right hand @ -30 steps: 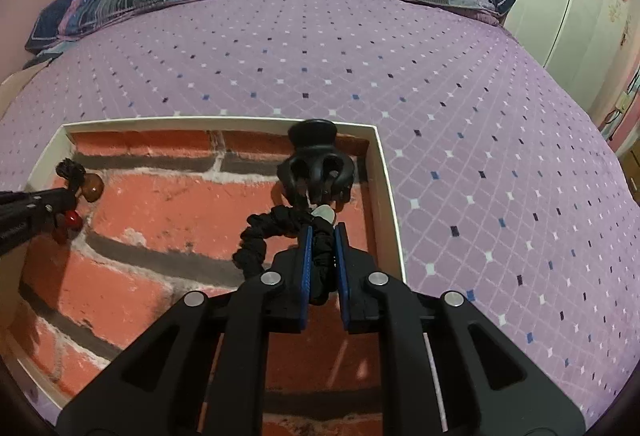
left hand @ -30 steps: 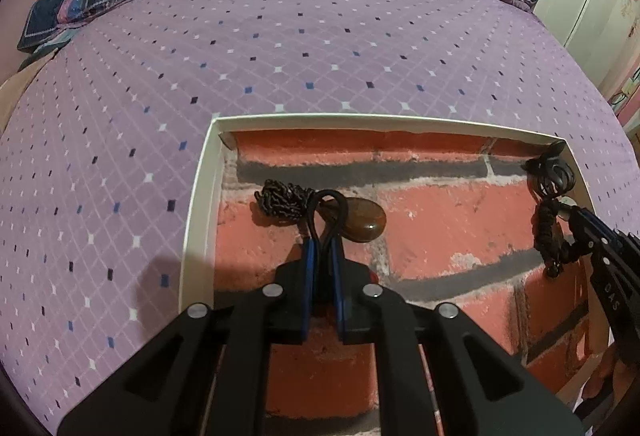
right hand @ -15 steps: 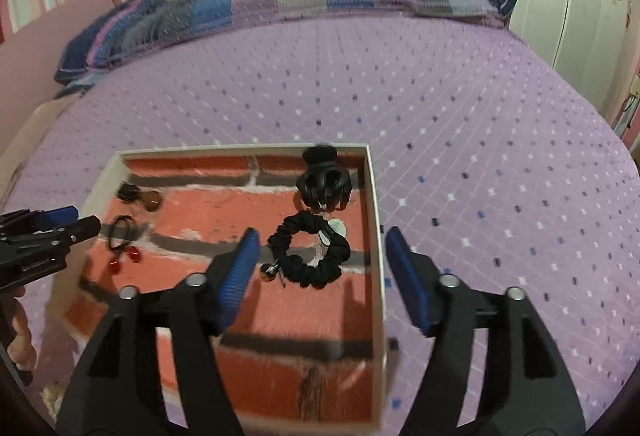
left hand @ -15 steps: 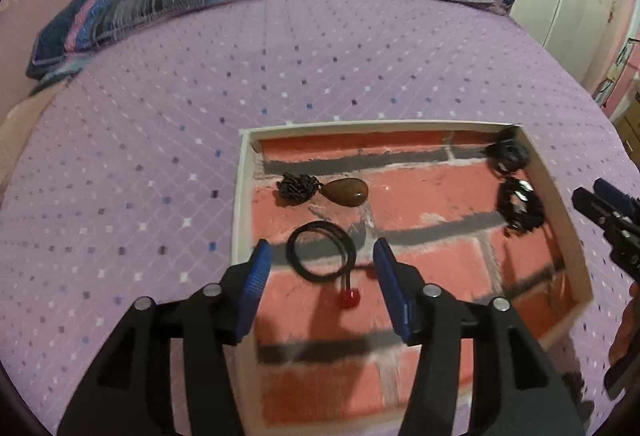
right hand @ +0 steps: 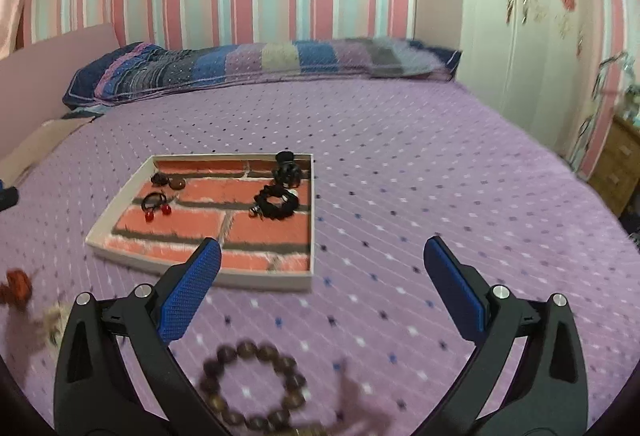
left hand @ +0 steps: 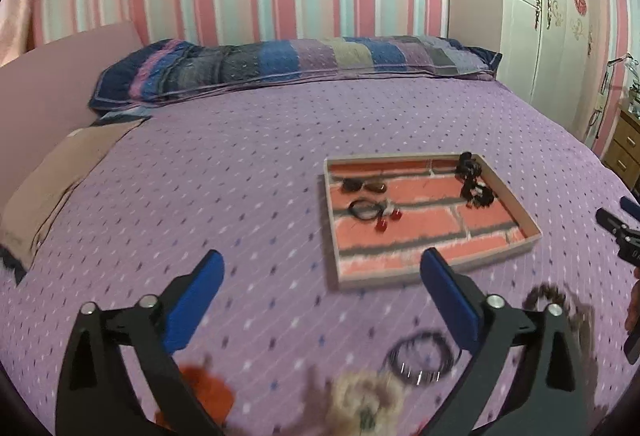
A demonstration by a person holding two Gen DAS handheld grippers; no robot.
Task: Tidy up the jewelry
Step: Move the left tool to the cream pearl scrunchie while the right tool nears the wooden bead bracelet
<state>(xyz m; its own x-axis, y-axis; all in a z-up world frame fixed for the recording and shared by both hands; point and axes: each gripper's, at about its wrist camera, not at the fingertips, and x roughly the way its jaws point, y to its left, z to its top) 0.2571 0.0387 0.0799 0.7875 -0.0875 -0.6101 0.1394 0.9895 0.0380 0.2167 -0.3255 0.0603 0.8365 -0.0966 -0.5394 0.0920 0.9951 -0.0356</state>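
Since the earlier frames the hair tie [left hand: 365,209] and scrunchie [right hand: 277,201] have left your grippers and now lie in the tray [left hand: 516,209]; both grippers have pulled back and up, jaws just opened wide, nothing between them.

Tray sits on the bed [left hand: 248,171], holding also a pendant [left hand: 375,187] and claw clip [right hand: 286,171].

Left gripper [left hand: 320,300] hangs over a black ring bracelet [left hand: 422,360], blurred; a fuzzy beige piece [left hand: 366,392] and an orange one [left hand: 208,392] lie near it. Right gripper [right hand: 322,296] hangs above a bead bracelet [right hand: 252,384].

Risks, as judged:
- Bedding is soft; press down and you may pinch cloth with the bracelet.
- Loose pieces lie close together; a wide closure could catch two.
- Beads are round and may roll off the pads.
- Nudging the tray rim could scatter what is sorted.
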